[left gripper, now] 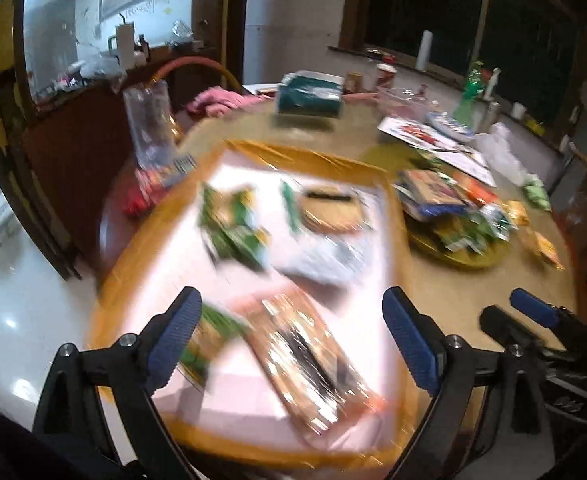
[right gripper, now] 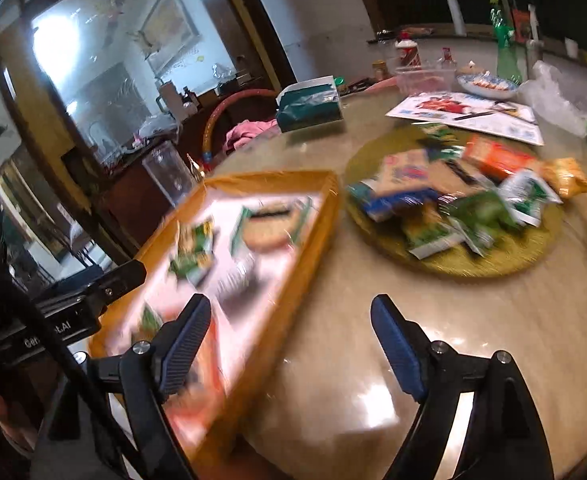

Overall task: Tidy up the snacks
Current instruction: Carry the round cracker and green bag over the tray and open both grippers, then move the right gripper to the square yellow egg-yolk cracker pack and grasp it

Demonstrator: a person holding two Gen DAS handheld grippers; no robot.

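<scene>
Hovering with jaws spread wide and empty, the left gripper (left gripper: 289,344) hangs over the near end of the orange-rimmed rectangular tray with a white floor (left gripper: 393,216), just above a long clear-wrapped brown snack pack (left gripper: 313,364). The right gripper (right gripper: 289,352) is likewise apart and holds nothing, poised over the glossy beige tabletop (right gripper: 373,360) just beside the tray's right rim. Farther along the tray lie green packets (left gripper: 233,224), a tan packet and a silvery one, all blurred. Beyond, well apart from both grippers, the round gold platter (right gripper: 453,264) carries a heap of mixed snack packets (right gripper: 453,204). The step in hand looks like sorting from platter to tray, partway through. Next, the right gripper probably needs to reach forward to the heap and close on one packet.
</scene>
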